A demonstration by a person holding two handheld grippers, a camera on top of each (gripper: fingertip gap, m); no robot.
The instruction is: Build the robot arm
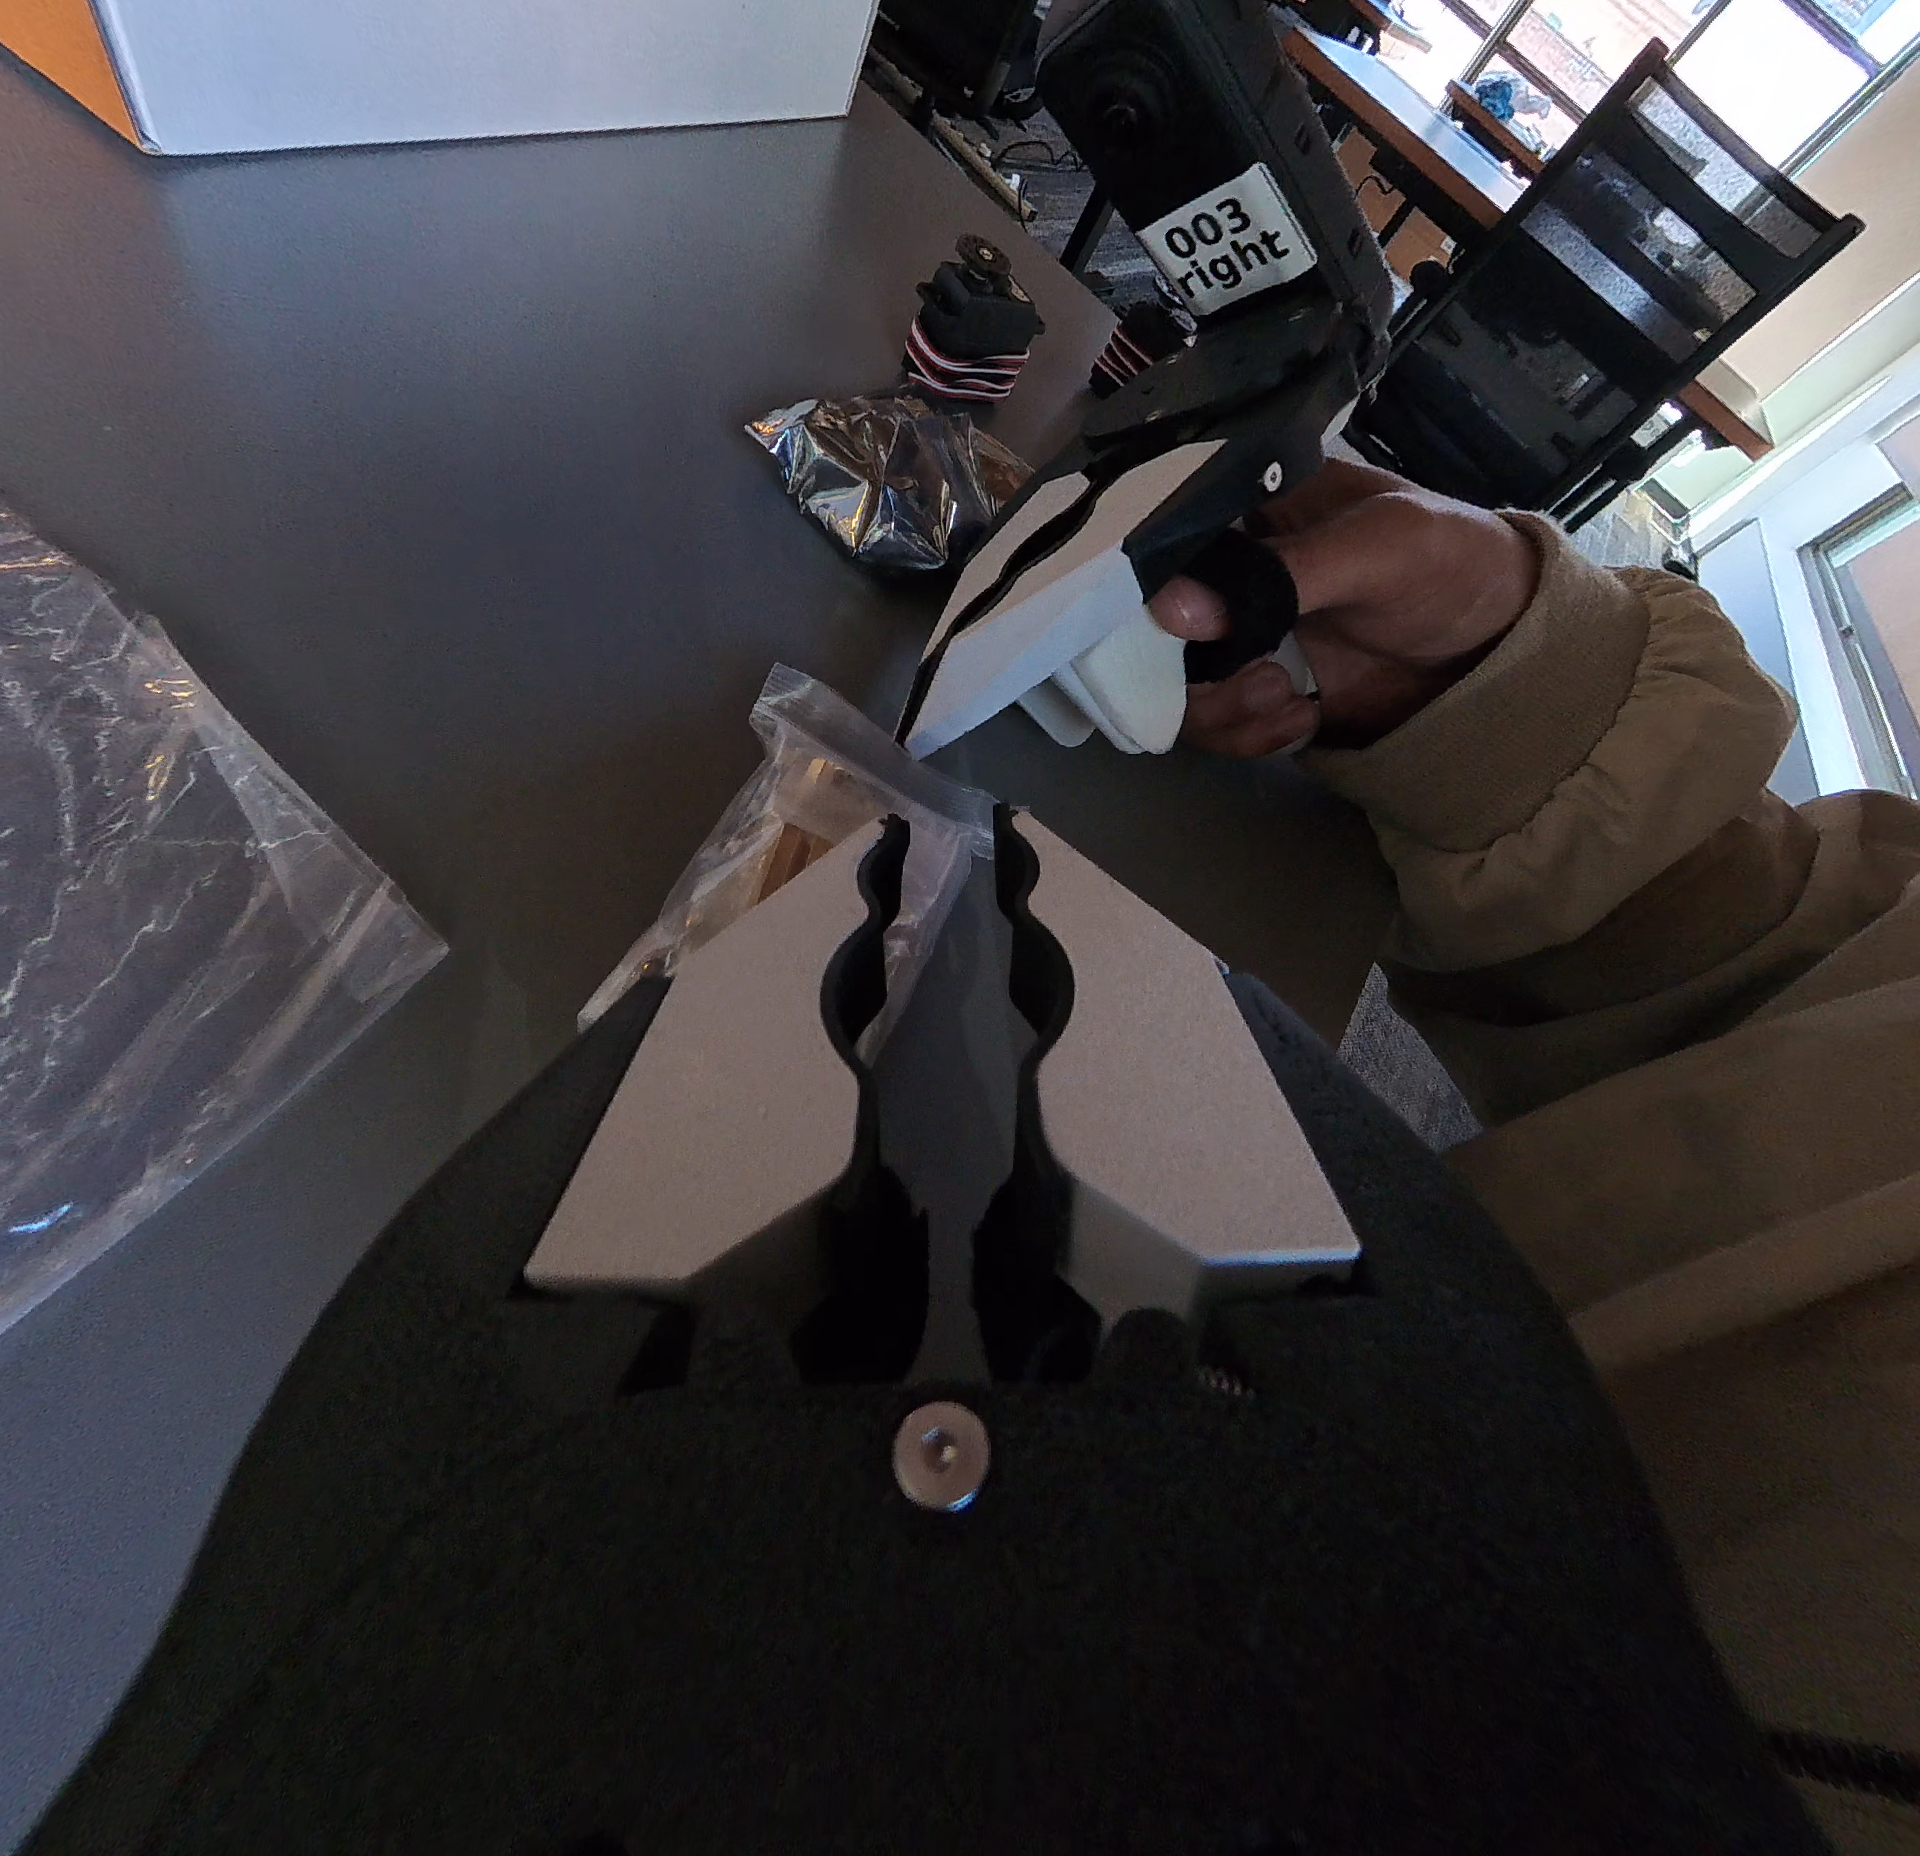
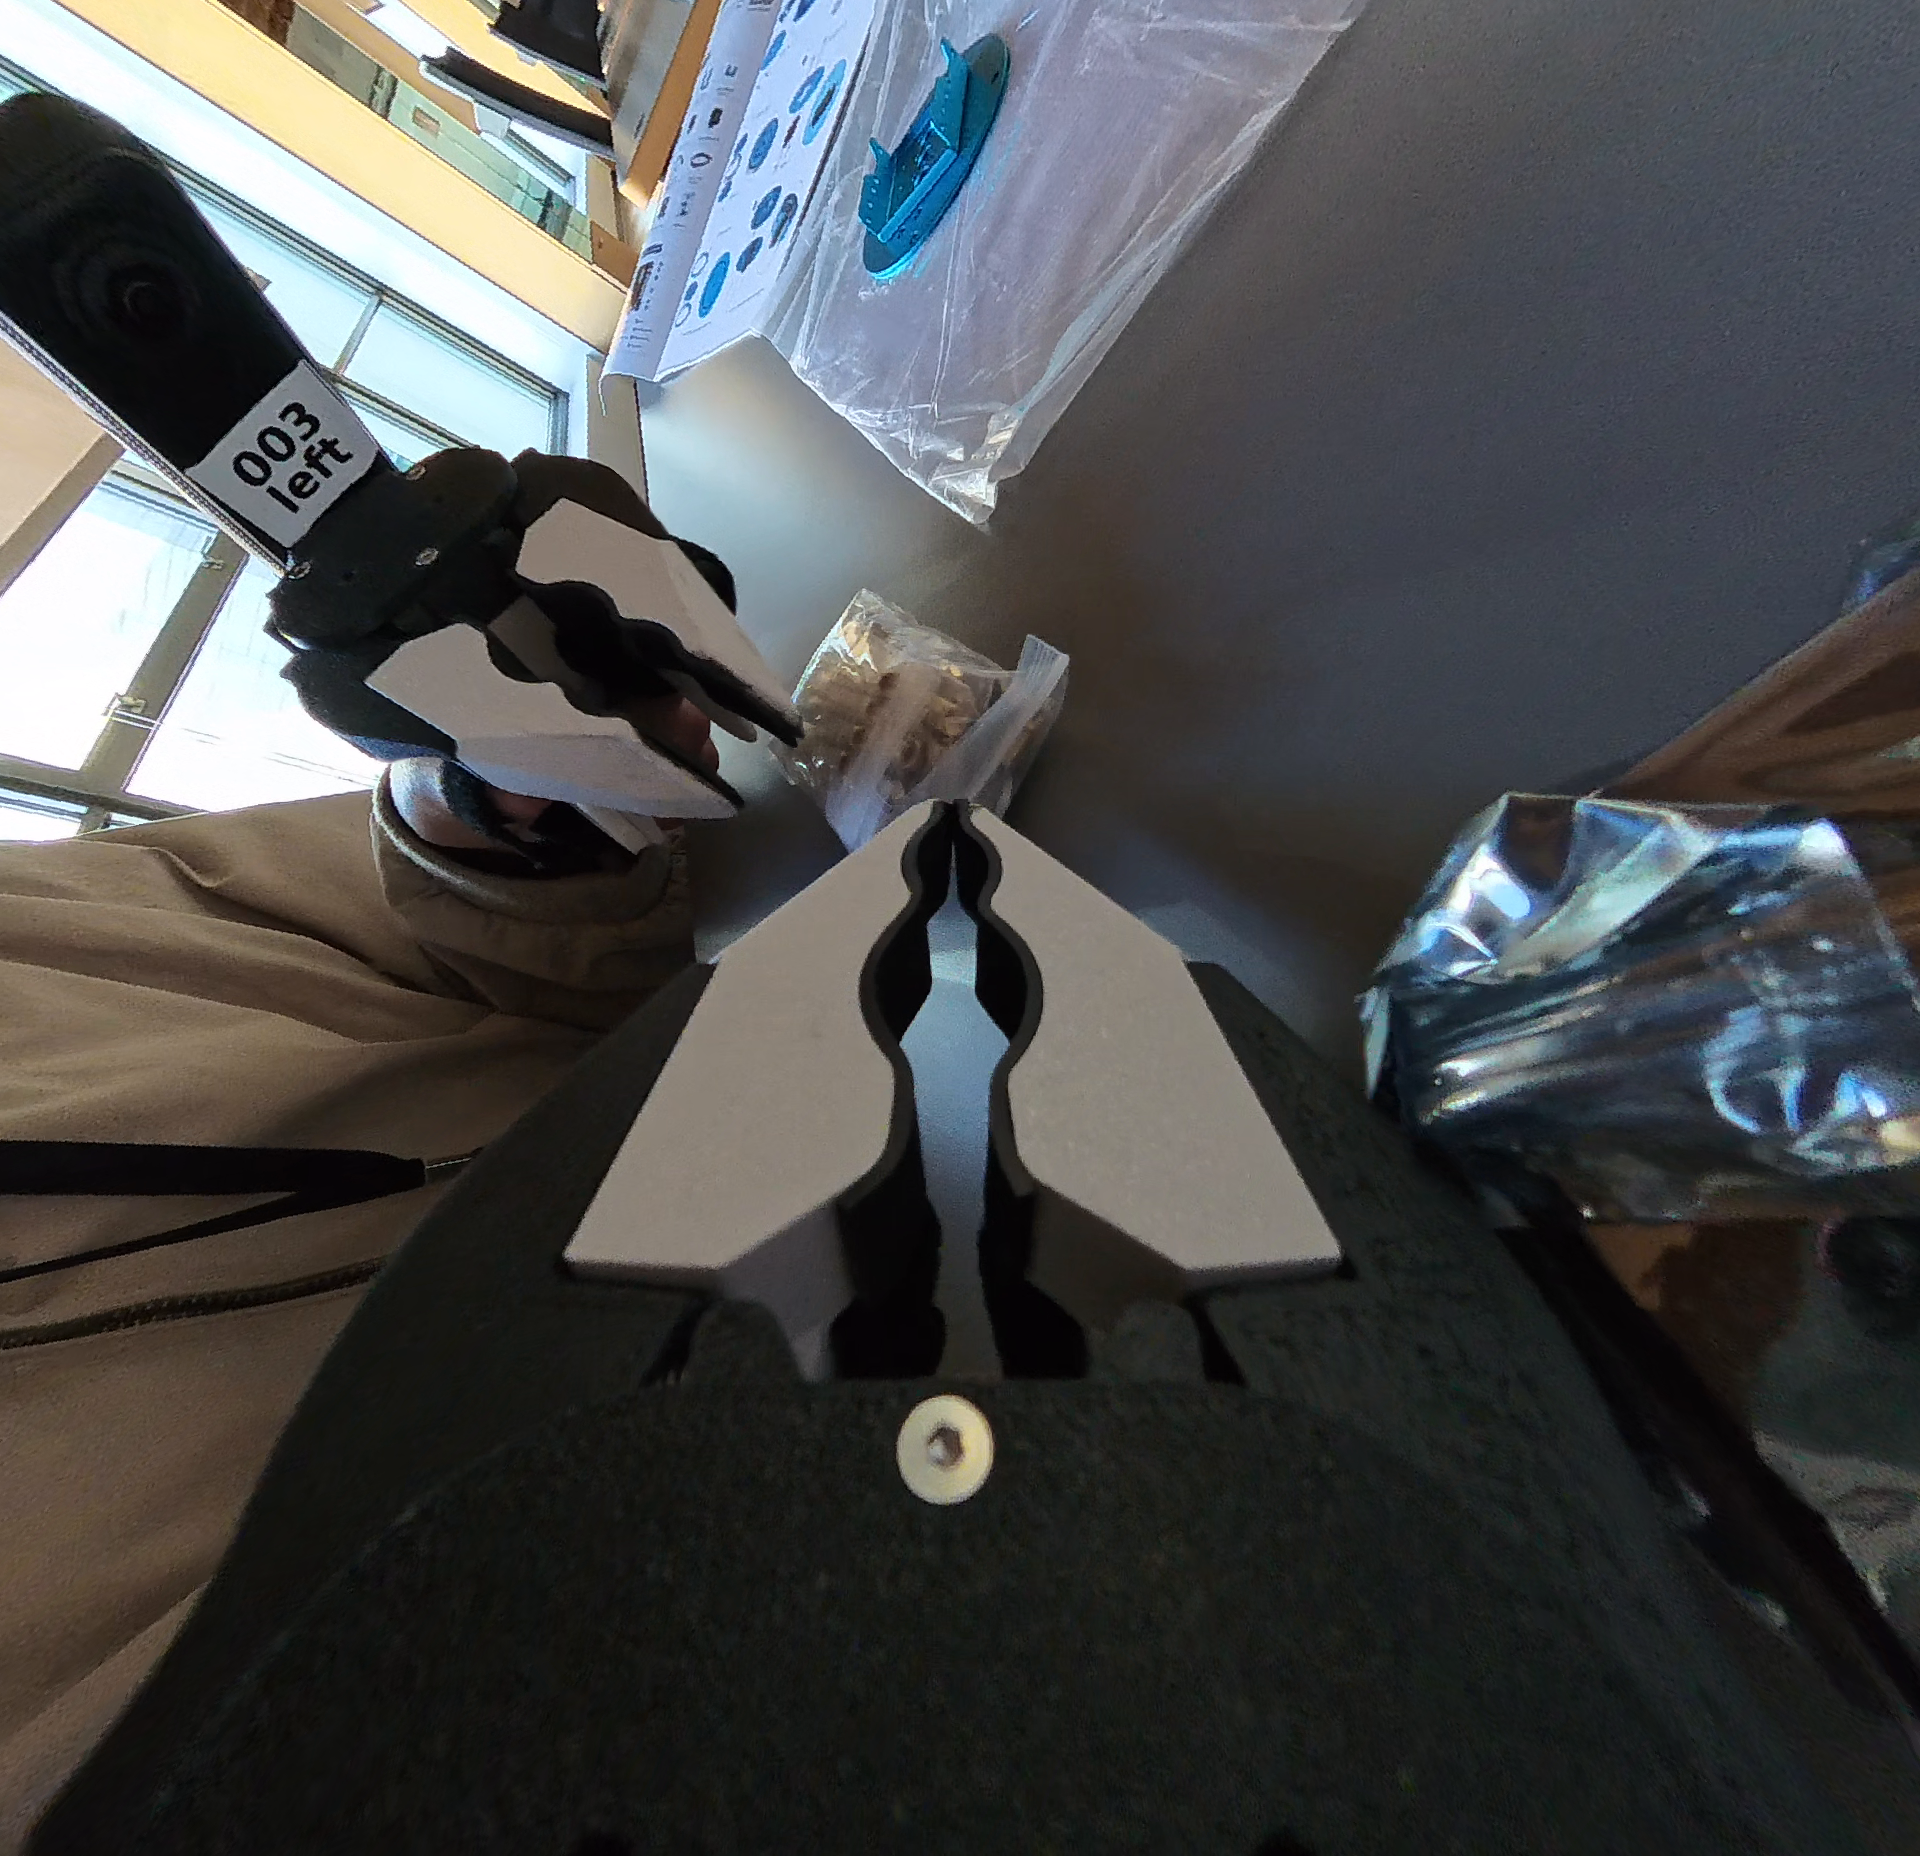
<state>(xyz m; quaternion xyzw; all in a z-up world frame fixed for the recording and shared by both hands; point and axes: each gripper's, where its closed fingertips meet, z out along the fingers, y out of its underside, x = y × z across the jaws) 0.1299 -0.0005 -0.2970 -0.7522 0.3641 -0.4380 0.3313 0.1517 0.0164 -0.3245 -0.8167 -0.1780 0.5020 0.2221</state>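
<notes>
Small clear zip bag (image 1: 831,830) of brass parts, long axis slanting off the grey counter (image 1: 468,456), sealed end pinched between clenched left tongs (image 1: 940,830) and right tongs (image 2: 954,807).

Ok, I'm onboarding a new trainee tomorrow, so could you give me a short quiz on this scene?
1. True or false: the right gripper has its fingertips closed on an edge of the small clear bag.
2. What lies inside the large clear bag? A) a blue part B) a red ball C) a banana
3. Fill in: the crumpled bag beside the servo is shiny and ____ in colour.

Key: 1 true; 2 A; 3 silver.
</notes>
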